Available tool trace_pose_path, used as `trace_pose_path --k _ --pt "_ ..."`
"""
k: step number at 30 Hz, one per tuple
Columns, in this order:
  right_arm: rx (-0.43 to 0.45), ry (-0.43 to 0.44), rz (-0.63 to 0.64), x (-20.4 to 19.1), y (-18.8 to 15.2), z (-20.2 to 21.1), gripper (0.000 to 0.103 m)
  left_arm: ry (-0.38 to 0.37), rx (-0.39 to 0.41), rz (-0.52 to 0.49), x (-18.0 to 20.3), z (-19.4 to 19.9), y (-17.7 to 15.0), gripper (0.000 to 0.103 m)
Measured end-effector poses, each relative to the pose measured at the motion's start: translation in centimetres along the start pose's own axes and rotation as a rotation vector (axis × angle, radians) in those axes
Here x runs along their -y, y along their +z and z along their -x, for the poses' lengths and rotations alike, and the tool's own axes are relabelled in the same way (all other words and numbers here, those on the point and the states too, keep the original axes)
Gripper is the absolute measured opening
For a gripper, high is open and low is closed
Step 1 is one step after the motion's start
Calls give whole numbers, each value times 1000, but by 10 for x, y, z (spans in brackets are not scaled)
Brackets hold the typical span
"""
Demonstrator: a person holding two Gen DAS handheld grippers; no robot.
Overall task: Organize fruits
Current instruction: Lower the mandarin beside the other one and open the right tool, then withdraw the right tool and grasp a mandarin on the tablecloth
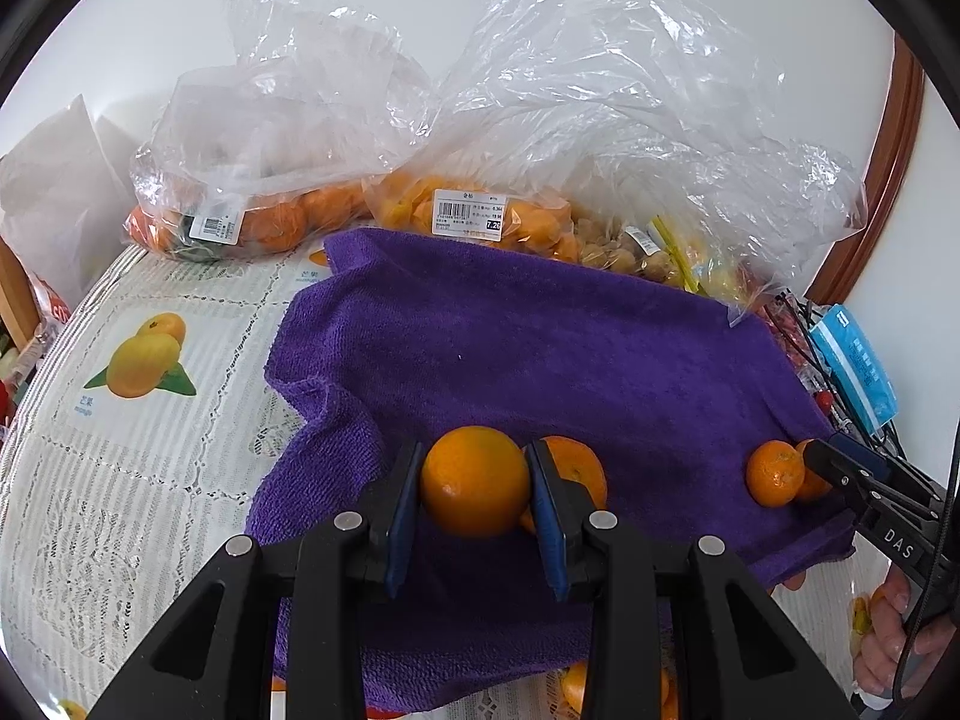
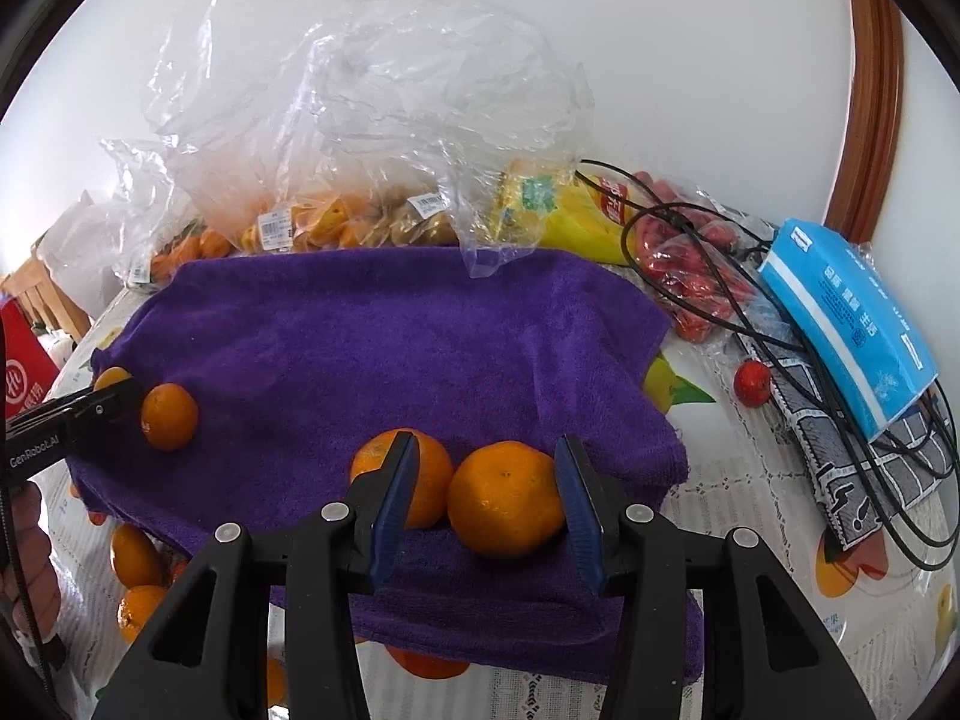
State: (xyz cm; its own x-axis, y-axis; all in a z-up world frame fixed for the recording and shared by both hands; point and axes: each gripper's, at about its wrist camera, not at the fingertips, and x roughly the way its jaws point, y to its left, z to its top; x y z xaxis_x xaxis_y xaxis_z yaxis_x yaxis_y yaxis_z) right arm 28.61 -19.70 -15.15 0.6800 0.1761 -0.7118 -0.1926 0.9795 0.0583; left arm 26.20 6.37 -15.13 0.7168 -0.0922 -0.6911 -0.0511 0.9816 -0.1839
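A purple towel (image 1: 540,348) (image 2: 390,330) is spread over the table. In the left wrist view my left gripper (image 1: 475,451) is shut on an orange (image 1: 474,480), blue pads pressing both its sides. A second orange (image 1: 579,468) lies just behind its right finger. In the right wrist view my right gripper (image 2: 487,443) stands open around another orange (image 2: 504,498). That fruit rests on the towel against the right pad, with a gap to the left pad. One more orange (image 2: 420,480) sits behind the left finger. Each gripper shows side-on in the other view: the right gripper (image 1: 831,465) and the left gripper (image 2: 117,396).
Clear plastic bags of oranges (image 1: 252,204), kumquats (image 1: 468,210) and other fruit line the back by the wall. On the right lie a blue tissue pack (image 2: 840,312), black cables (image 2: 690,252) and red fruit (image 2: 753,383). Loose oranges (image 2: 135,558) lie by the towel's front left edge.
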Motion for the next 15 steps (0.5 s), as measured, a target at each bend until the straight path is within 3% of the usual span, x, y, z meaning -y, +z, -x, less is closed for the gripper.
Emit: trace_pose_path --k 5,9,15 --pt "22 2 0 -2 1 4 51 -16 -5 -8 3 1 0 34" --pt "33 4 2 -4 1 6 52 -23 12 -29 7 6 0 49" --pt "50 3 -12 -4 1 9 52 -22 40 -48 12 12 0 56"
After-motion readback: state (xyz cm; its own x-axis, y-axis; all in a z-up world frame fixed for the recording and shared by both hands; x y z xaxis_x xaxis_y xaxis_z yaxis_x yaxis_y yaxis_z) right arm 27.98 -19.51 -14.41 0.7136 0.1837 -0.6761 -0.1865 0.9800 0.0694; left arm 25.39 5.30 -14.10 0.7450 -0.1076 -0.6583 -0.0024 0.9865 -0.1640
